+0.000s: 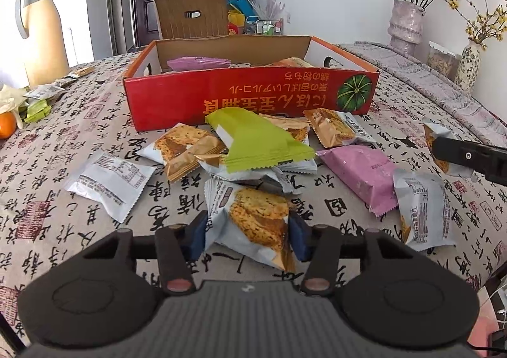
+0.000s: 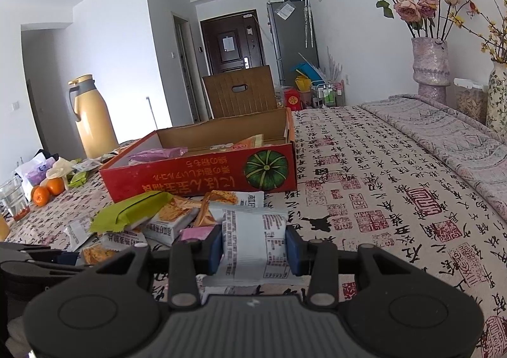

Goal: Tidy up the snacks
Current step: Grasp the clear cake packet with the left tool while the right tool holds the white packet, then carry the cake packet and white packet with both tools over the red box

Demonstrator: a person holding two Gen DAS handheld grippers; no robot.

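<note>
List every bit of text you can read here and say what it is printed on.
Red box: large yellow Japanese lettering, upside down, not legible enough to quote.
Tablecloth: black calligraphy characters and red seal stamps, decorative, not quoted.
White snack packet: fine print and a table, too small.
Door notice: too blurred.

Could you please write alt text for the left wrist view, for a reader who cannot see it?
The left tongs grip a snack packet on a calligraphy-print tablecloth. Beyond it, more packets lie scattered before an open red box.
</note>
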